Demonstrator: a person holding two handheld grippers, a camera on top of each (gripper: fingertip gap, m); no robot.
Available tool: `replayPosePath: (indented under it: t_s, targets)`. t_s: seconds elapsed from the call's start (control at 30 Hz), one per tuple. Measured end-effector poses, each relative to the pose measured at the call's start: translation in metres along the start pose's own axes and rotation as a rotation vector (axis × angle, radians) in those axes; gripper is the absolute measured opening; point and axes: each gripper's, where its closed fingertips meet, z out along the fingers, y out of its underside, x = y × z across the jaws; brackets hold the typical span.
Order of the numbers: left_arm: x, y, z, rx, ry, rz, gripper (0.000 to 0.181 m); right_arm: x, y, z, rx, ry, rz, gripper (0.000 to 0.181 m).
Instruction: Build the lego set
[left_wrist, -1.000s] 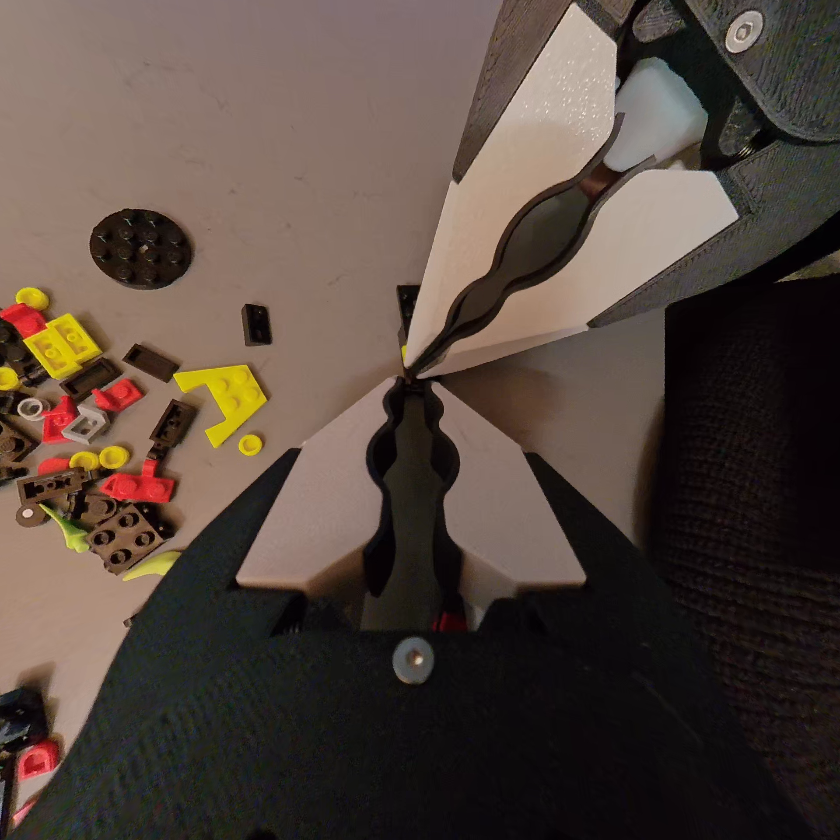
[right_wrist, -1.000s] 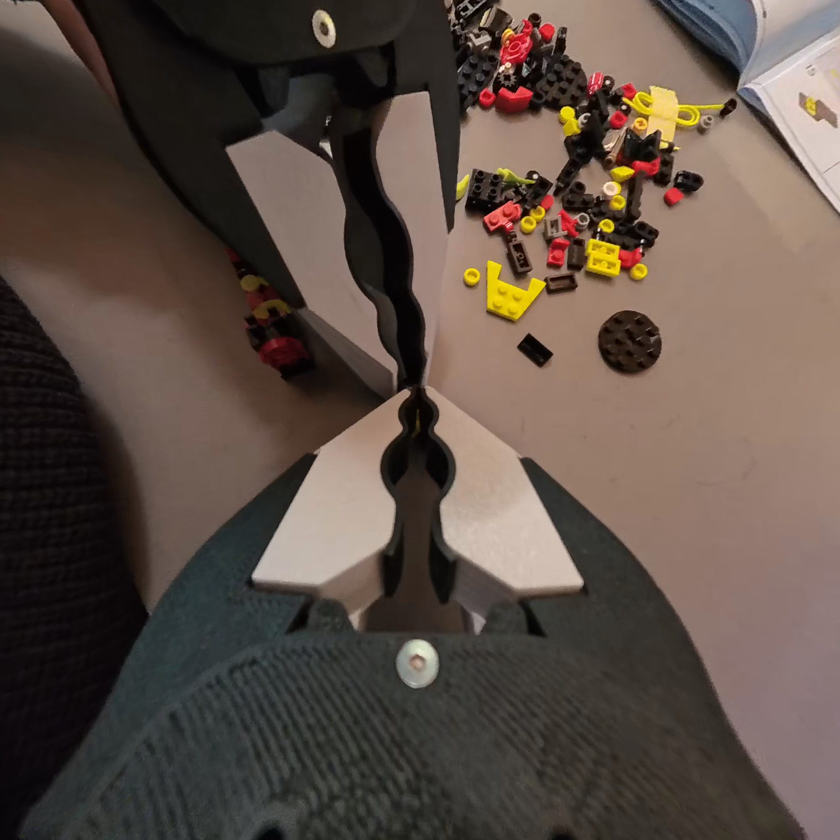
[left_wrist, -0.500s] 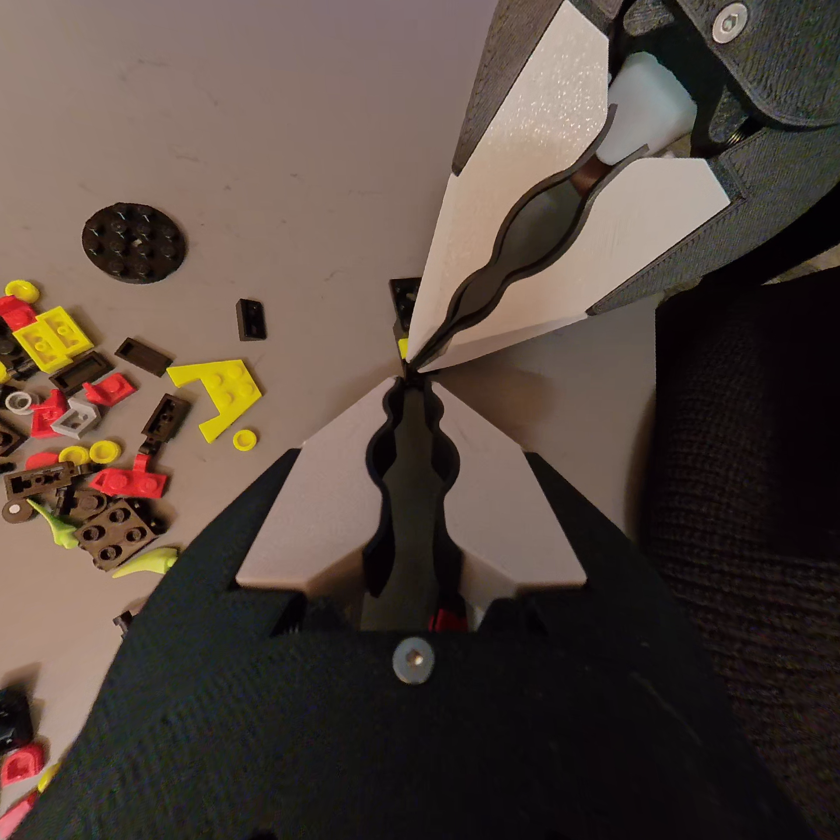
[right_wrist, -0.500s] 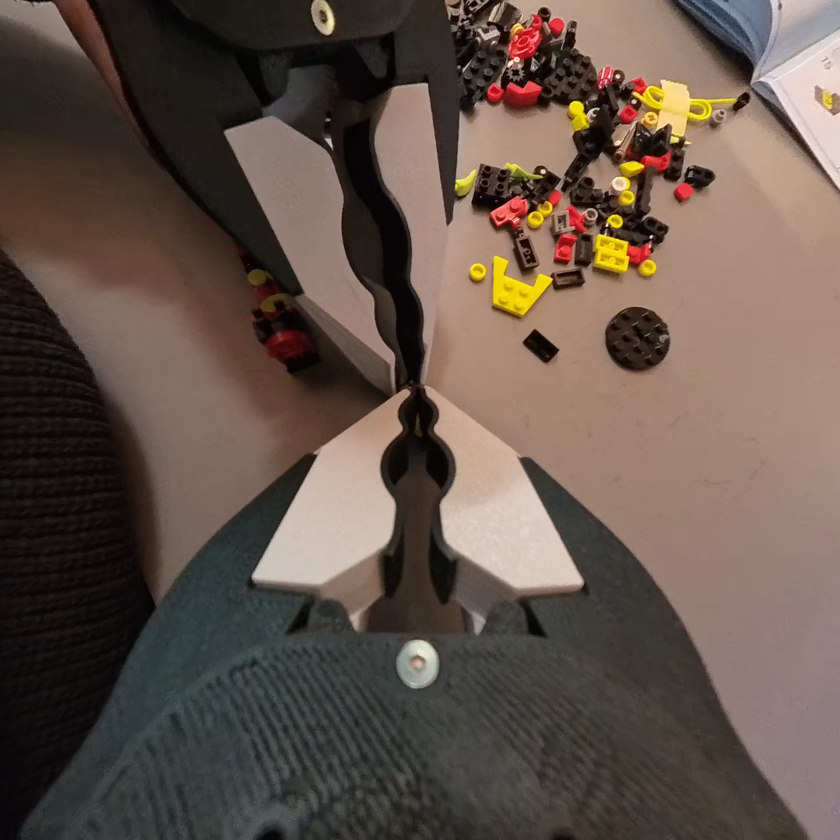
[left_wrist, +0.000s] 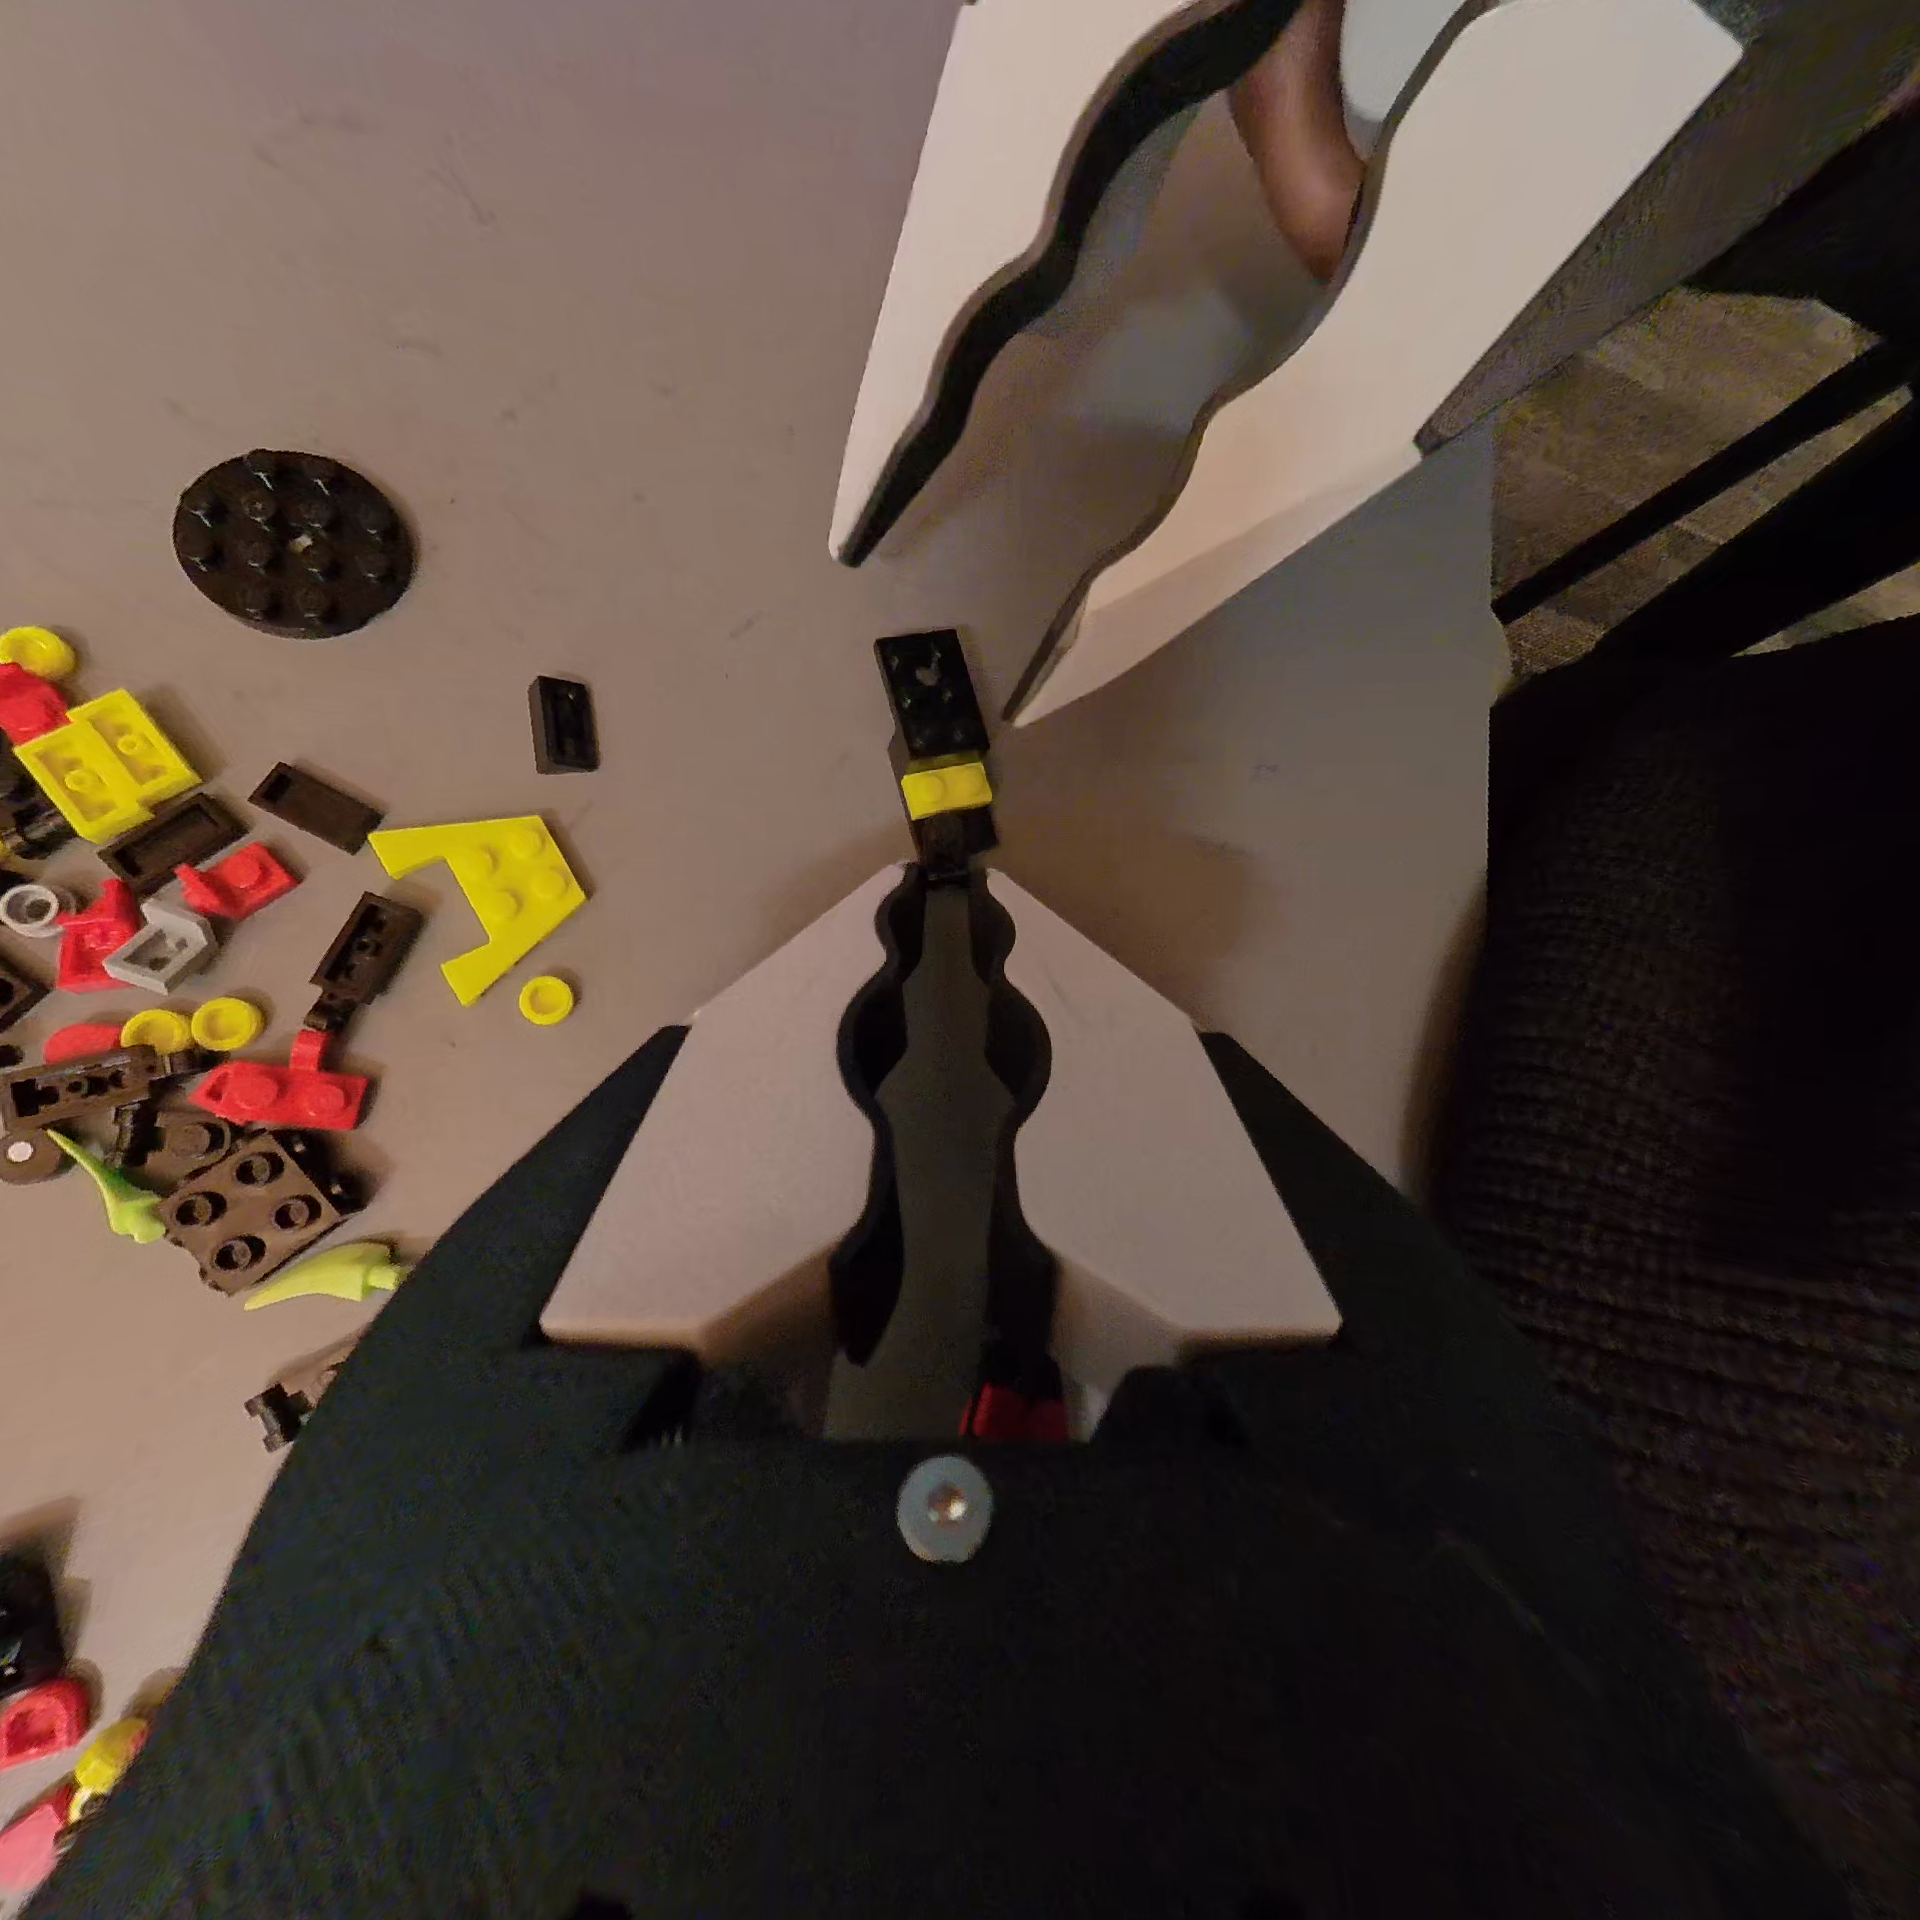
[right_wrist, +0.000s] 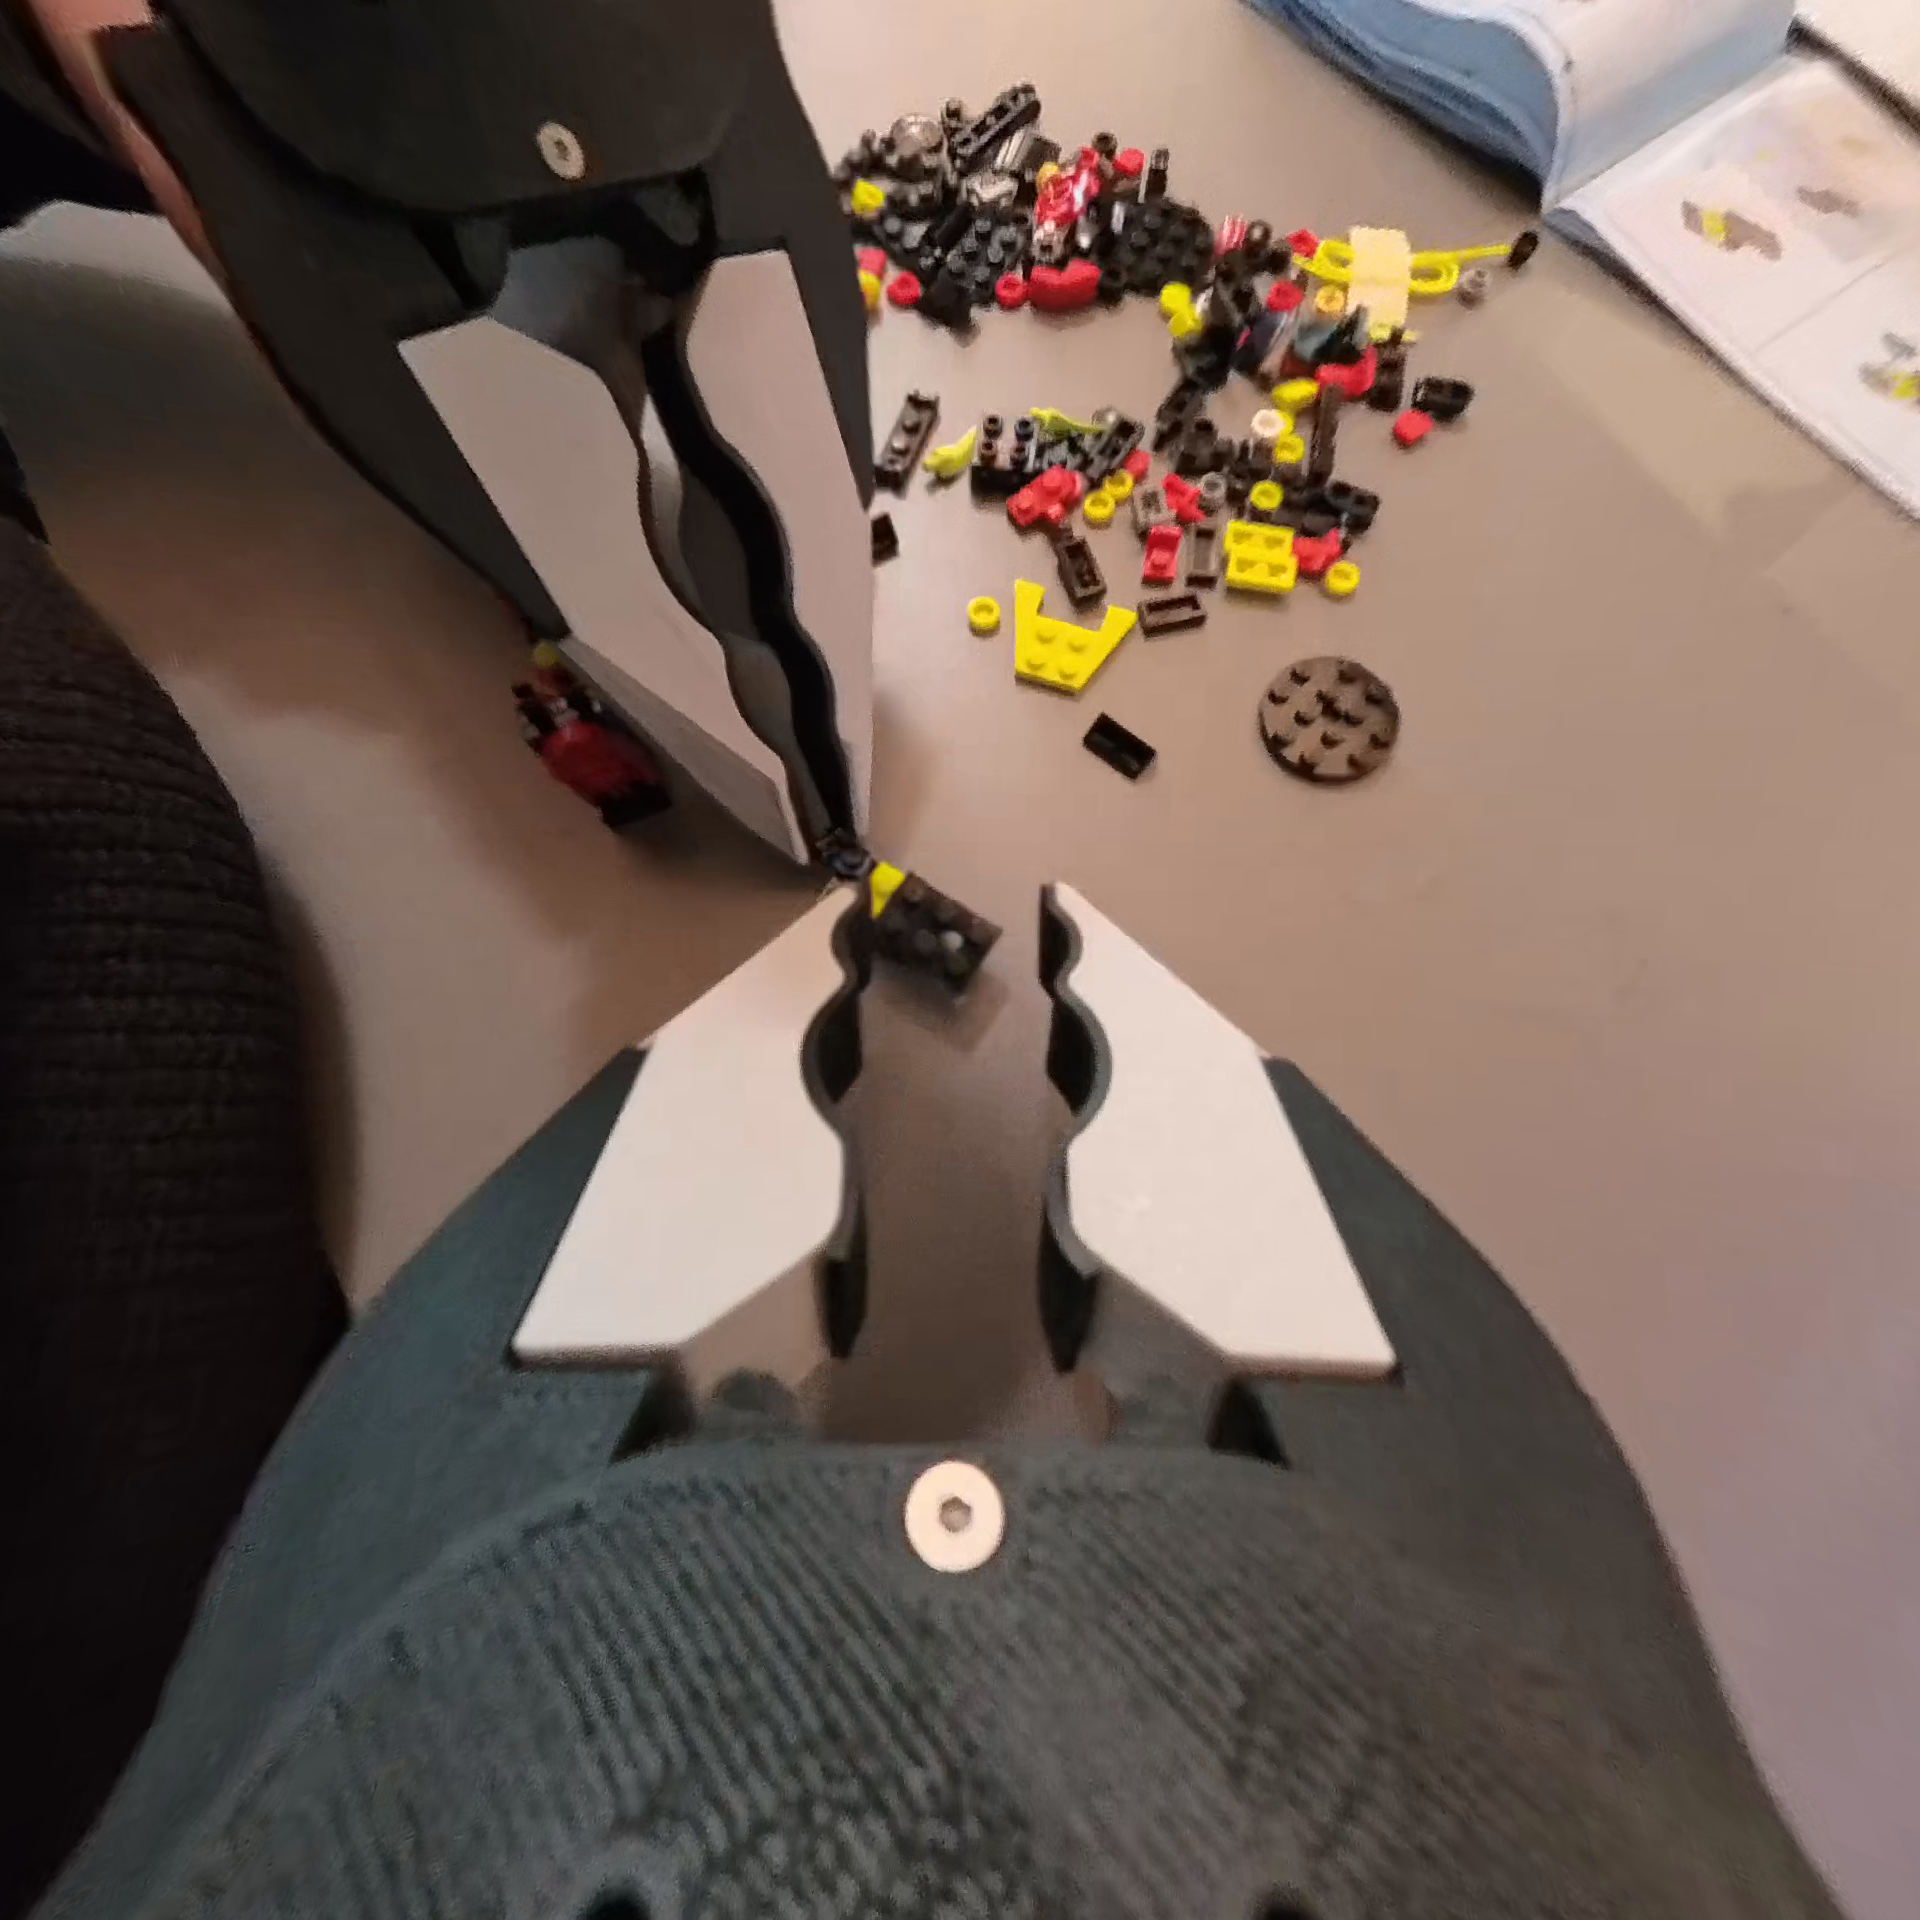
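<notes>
Left wrist view: right gripper (left_wrist: 935, 634) has let go, jaws apart.
Left gripper (left_wrist: 943, 878) grasps the black-yellow piece (left_wrist: 935, 743), long axis pointing straight ahead.

the light is warm and dim, falling evenly enough that the grey table (left_wrist: 540, 312) shows only soft, smudged shadows, the darkest just under the left gripper (right_wrist: 836, 847) and beside the small black and yellow piece (left_wrist: 935, 748) it holds. the right wrist view is smeared with motion blur, strongest in the lego pile (right_wrist: 1174, 395) and the open booklet (right_wrist: 1766, 260) beyond that pile, while the left wrist view is sharper around the round black plate (left_wrist: 294, 542). both views bend outward at the edges from the wide lens, the near black bodies are soft and nearly lose their detail, and the white fingers (left_wrist: 997, 343) of the right gripper, looming close, carry a pale sheen.
</notes>
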Motion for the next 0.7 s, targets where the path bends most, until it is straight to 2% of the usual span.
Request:
replayPosePath:
  t_s: [0.1,0.27,0.43,0.7]
  targets:
    - [0.000,0.000,0.000,-0.005,-0.009,-0.005,0.008,0.000,0.010,0.002,-0.036,-0.032,0.048,0.038]
    - [-0.001,0.000,0.000,-0.020,-0.023,-0.018,0.007,-0.003,0.023,0.008,-0.116,-0.034,0.057,0.036]
    - [-0.003,0.001,0.000,-0.024,-0.033,-0.024,0.007,-0.013,0.025,0.006,-0.127,-0.100,0.075,0.028]
    - [-0.005,0.000,-0.005,-0.024,-0.042,-0.019,0.007,-0.019,0.022,0.002,-0.117,-0.132,0.090,0.027]
